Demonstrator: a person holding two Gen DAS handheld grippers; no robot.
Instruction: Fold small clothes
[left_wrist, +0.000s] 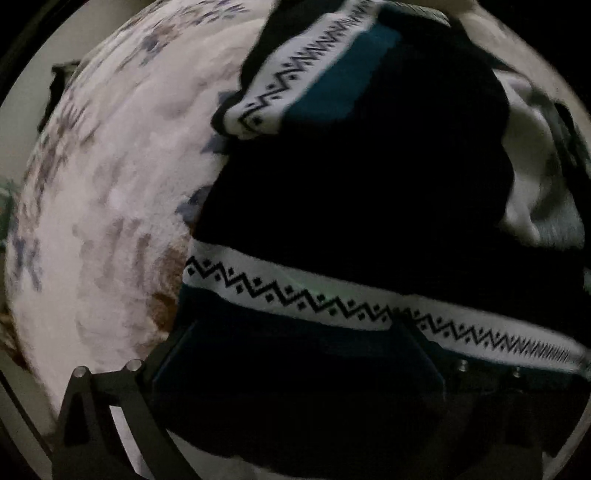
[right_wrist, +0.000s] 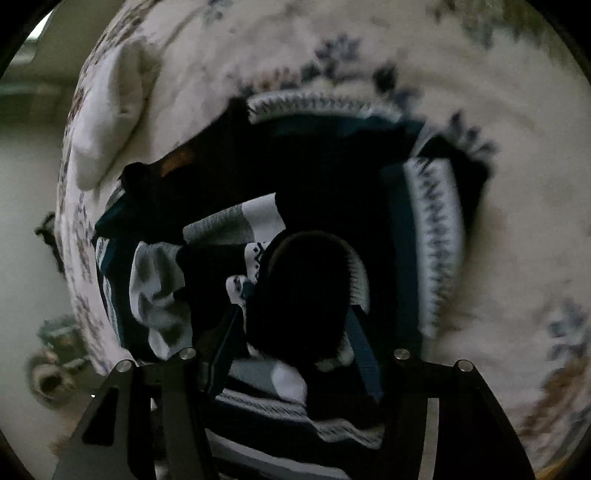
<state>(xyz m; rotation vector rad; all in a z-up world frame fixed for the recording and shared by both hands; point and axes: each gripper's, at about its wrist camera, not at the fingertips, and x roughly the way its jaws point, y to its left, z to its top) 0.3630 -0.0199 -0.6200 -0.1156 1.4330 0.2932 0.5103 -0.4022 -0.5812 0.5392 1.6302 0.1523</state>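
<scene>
A dark navy knit sweater (left_wrist: 351, 192) with white zigzag bands and teal patches lies on a white floral bedspread (left_wrist: 110, 206). My left gripper (left_wrist: 295, 354) is shut on the sweater's hem, with cloth filling the space between its fingers. In the right wrist view the same sweater (right_wrist: 332, 166) lies bunched, with its collar (right_wrist: 306, 291) pulled up between the fingers. My right gripper (right_wrist: 295, 354) is shut on that fold of the sweater. A white and grey garment (right_wrist: 159, 295) lies crumpled at the left of the sweater.
A white pillow (right_wrist: 107, 122) lies at the bed's left edge. The floral bedspread (right_wrist: 517, 221) stretches to the right of the sweater. Beyond the bed's left edge, the floor holds a small dark object (right_wrist: 55, 350). A pale cloth (left_wrist: 532, 184) shows at the right.
</scene>
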